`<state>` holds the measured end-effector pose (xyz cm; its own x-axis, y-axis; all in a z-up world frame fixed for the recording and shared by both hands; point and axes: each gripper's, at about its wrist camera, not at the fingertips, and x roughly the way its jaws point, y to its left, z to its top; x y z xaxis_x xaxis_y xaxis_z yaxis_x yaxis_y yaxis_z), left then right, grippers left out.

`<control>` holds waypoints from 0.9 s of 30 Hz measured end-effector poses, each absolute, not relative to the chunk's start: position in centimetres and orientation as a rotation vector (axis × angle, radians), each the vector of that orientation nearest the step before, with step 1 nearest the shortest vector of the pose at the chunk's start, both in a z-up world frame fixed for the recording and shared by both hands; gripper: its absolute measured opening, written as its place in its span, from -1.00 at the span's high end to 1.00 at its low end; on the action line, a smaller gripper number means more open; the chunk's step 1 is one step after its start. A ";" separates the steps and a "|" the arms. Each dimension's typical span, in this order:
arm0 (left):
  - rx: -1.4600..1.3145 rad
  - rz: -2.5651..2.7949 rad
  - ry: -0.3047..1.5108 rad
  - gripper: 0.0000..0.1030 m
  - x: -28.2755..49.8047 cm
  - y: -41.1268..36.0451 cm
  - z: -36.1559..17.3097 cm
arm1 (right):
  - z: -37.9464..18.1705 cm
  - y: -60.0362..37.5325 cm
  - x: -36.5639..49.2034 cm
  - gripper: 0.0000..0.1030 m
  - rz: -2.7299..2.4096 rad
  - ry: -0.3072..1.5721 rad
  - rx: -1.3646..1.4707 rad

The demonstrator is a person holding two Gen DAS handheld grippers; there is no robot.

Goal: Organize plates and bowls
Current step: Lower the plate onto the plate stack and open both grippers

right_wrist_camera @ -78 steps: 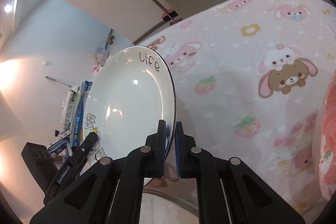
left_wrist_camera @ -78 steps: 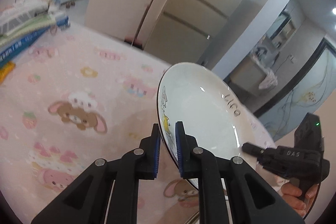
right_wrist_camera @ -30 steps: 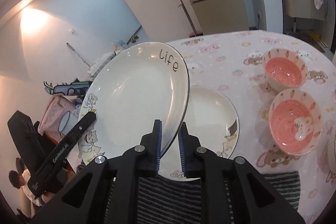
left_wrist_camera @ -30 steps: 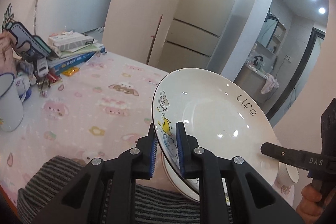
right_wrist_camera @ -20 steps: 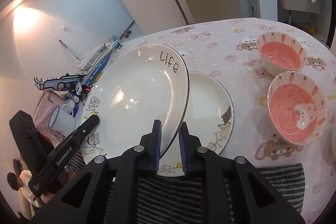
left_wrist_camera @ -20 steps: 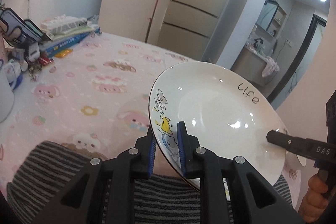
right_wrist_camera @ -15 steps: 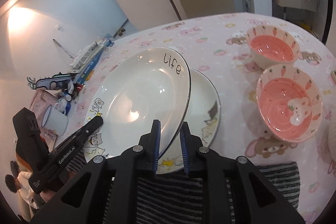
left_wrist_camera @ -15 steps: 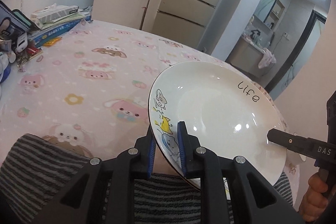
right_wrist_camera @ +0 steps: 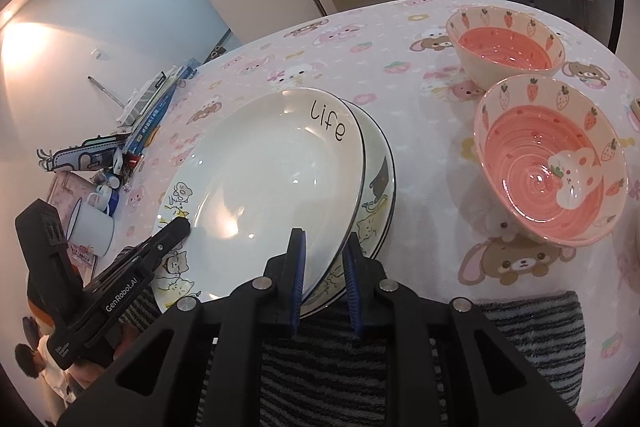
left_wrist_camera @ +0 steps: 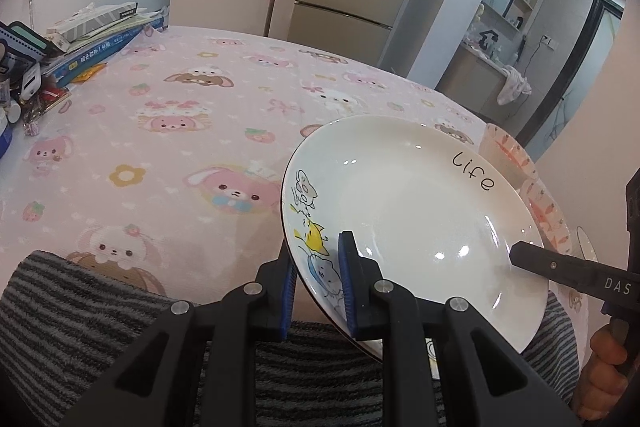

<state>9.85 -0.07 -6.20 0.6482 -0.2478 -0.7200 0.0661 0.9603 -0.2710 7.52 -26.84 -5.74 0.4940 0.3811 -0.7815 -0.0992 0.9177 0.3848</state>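
- Where the pink cartoon-print cloth covers it, the bench (left_wrist_camera: 168,147) fills both views, running far back to a tall cabinet front; a clutter of books and boxes (left_wrist_camera: 92,43) sits at its far left edge.
- A striped grey towel (right_wrist_camera: 532,343) lies along the near edge of the bench, under both tools.
- The white plate marked "life" (right_wrist_camera: 272,179), with cartoon cats on its left rim, is tilted, its left side raised, over a second white plate (right_wrist_camera: 380,187) that lies on the bench, its near edge over the towel. Whether the two plates touch cannot be told.
- Two pink bowls stand to the right of the plates: the nearer bowl (right_wrist_camera: 552,163) with a rabbit inside, and the farther bowl (right_wrist_camera: 508,43) just behind it, close together.
- The left tool (left_wrist_camera: 316,283) is clamped on the left rim of the "life" plate, one blue pad above the cat drawings and one beneath the rim.
- The right tool (right_wrist_camera: 324,283) is clamped on the plate's near right rim, pads on either face.
- A white enamel mug (right_wrist_camera: 90,227) stands on the bench at the left, beyond the left tool.
- Part of a hand (left_wrist_camera: 604,355) grips the right tool's handle at the right edge of the left wrist view.
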 end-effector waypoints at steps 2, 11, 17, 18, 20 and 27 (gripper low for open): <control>-0.204 -0.168 0.850 0.61 9.8 -0.5 -6.2 | -6.0 -26.8 7.6 0.64 0.289 1.020 0.305; -0.174 -0.156 0.856 0.56 9.9 -1.0 -6.4 | -6.4 -26.2 7.7 0.61 0.252 1.008 0.274; -0.132 -0.162 0.843 0.53 9.4 -1.5 -6.3 | -5.8 -25.6 6.7 0.53 0.244 0.986 0.212; -0.126 -0.160 0.843 0.53 9.4 -1.5 -6.3 | -5.9 -25.6 6.6 0.52 0.245 0.996 0.214; -0.118 -0.158 0.844 0.52 9.4 -1.6 -6.3 | -6.0 -25.8 6.2 0.52 0.252 1.002 0.219; -0.101 -0.178 0.852 0.29 9.4 -2.0 -6.4 | -6.1 -25.7 5.1 0.51 0.245 0.994 0.223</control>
<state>9.43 -1.96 -6.37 0.6452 -0.1962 -0.7384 0.1153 0.9804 -0.1597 5.08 -25.70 -6.11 0.5223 0.3037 -0.7969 -0.1017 0.9500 0.2954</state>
